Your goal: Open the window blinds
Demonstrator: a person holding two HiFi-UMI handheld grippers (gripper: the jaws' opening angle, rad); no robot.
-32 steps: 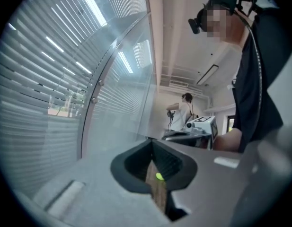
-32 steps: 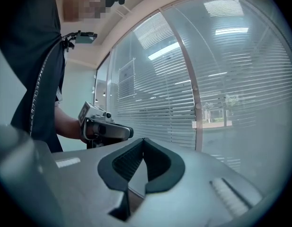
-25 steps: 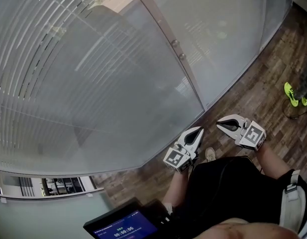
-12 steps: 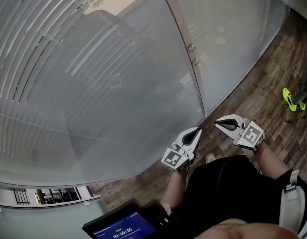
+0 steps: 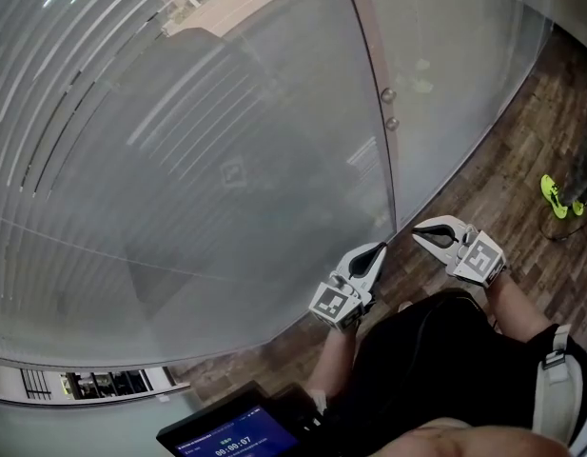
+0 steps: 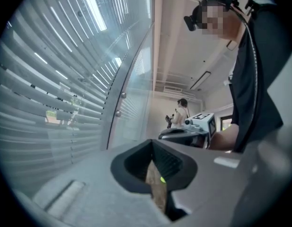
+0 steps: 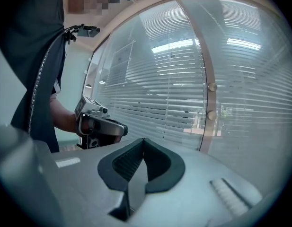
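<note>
Grey horizontal window blinds (image 5: 131, 160) hang with their slats closed behind a curved glass wall. A narrow upright post (image 5: 374, 55) carries two round knobs (image 5: 389, 95). Both grippers are held low in front of the person and point at the foot of the glass near that post. My left gripper (image 5: 380, 248) is shut and holds nothing. My right gripper (image 5: 416, 233) is also shut and empty, just to its right. The left gripper view shows the blinds (image 6: 51, 93) to the left and the knobs (image 6: 122, 95) ahead. In the right gripper view the blinds (image 7: 174, 103) and the knobs (image 7: 212, 87) lie ahead.
Dark wood floor (image 5: 502, 179) runs along the foot of the glass. A neon-yellow shoe (image 5: 553, 194) of another person stands at the right edge. A tablet with a lit screen (image 5: 238, 436) hangs at the person's front. Another person (image 6: 182, 111) stands far off.
Both grippers have come closer to the foot of the glass by the post. The post with its knobs has shifted right in the head view. Both stay shut.
</note>
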